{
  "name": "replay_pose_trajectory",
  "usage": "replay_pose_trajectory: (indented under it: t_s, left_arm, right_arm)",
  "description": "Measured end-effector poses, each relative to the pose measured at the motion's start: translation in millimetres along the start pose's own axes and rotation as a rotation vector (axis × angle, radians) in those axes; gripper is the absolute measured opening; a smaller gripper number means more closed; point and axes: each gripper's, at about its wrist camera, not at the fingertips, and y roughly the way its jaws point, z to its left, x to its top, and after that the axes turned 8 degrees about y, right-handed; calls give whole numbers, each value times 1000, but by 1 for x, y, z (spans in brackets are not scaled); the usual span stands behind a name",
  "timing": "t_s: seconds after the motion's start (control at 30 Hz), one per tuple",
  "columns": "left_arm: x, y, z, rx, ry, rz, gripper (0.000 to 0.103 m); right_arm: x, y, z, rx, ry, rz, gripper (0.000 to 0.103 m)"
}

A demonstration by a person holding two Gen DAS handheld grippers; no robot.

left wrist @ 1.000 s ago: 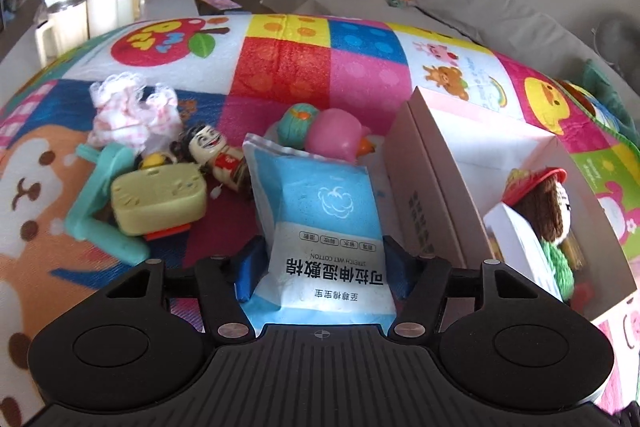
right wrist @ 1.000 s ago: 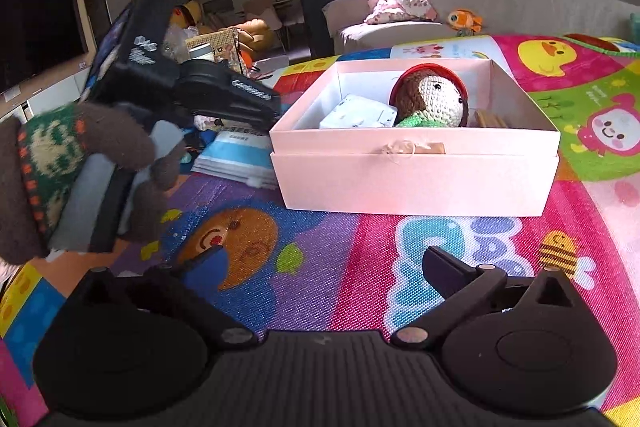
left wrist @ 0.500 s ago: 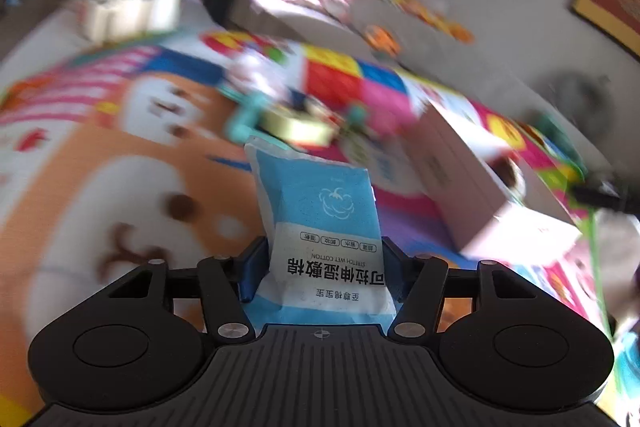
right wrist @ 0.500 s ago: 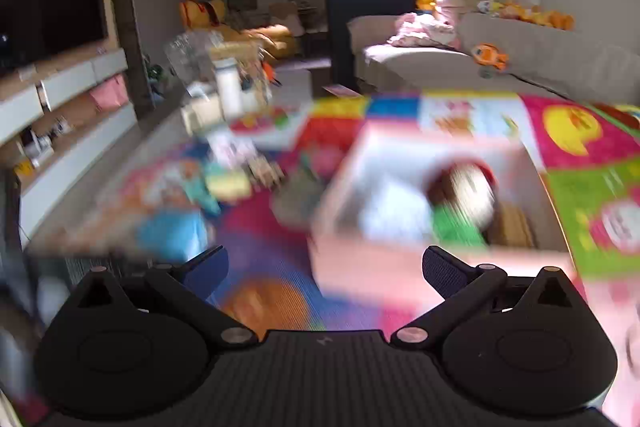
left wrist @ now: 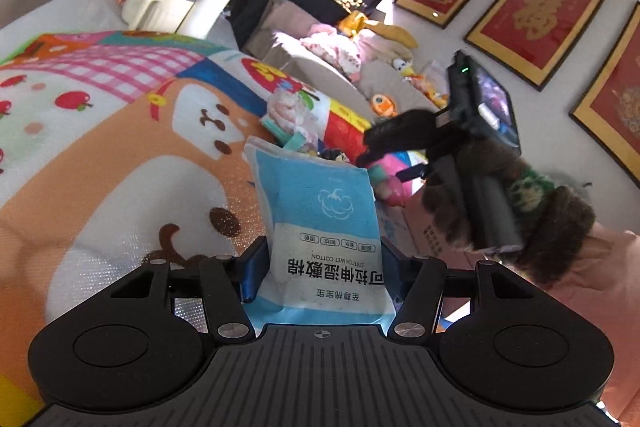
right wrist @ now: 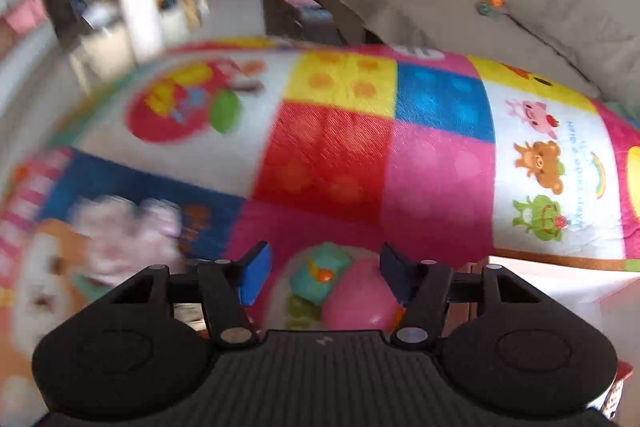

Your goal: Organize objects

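My left gripper (left wrist: 320,251) is shut on a blue and white packet of wet cotton (left wrist: 320,203), held upright above the colourful play mat (left wrist: 120,155). My right gripper (right wrist: 325,263) points down over a pink and teal round toy (right wrist: 352,299) on the mat. Its jaws are closing with the toy between them; the left pad still stands clear of it. In the left wrist view the right gripper (left wrist: 384,163), held by a gloved hand (left wrist: 520,203), hovers over that pink toy (left wrist: 394,187). The pink box (left wrist: 432,227) lies just behind it.
A pink frilly cloth (right wrist: 124,231) and a teal toy (left wrist: 294,141) lie on the mat to the left of the pink toy. The box's white edge (right wrist: 560,279) shows at lower right. A grey sofa (right wrist: 520,7) with soft toys stands behind. White jugs (left wrist: 152,3) sit beyond the mat.
My right gripper swung left from the box to above the pink and teal toy, and its jaws narrowed. My left gripper swung left with the packet and rolled.
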Motion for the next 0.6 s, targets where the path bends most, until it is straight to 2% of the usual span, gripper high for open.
replay_pose_trajectory:
  t_s: [0.07, 0.13, 0.3, 0.4, 0.47, 0.53, 0.6]
  left_arm:
    - [0, 0, 3, -8, -19, -3, 62]
    - [0, -1, 5, -11, -33, -8, 62]
    - [-1, -4, 9, -17, -63, -23, 62]
    - [-1, -5, 11, -19, -78, -32, 62]
    - [0, -5, 11, -12, -76, -37, 62]
    - [-1, -7, 10, -6, -74, -47, 62]
    - [-1, -9, 13, -6, -91, -66, 62]
  right_arm:
    - [-11, 4, 4, -51, -60, -4, 57]
    - [-23, -11, 9, -36, -133, -17, 51]
    - [-70, -67, 12, 84, -267, 59, 47]
    - [-89, -101, 11, 225, -285, 174, 47]
    - [-87, -122, 11, 335, -259, 200, 56]
    - [-71, -135, 14, 372, -218, 124, 86]
    - [-50, -133, 25, 363, -182, 9, 91]
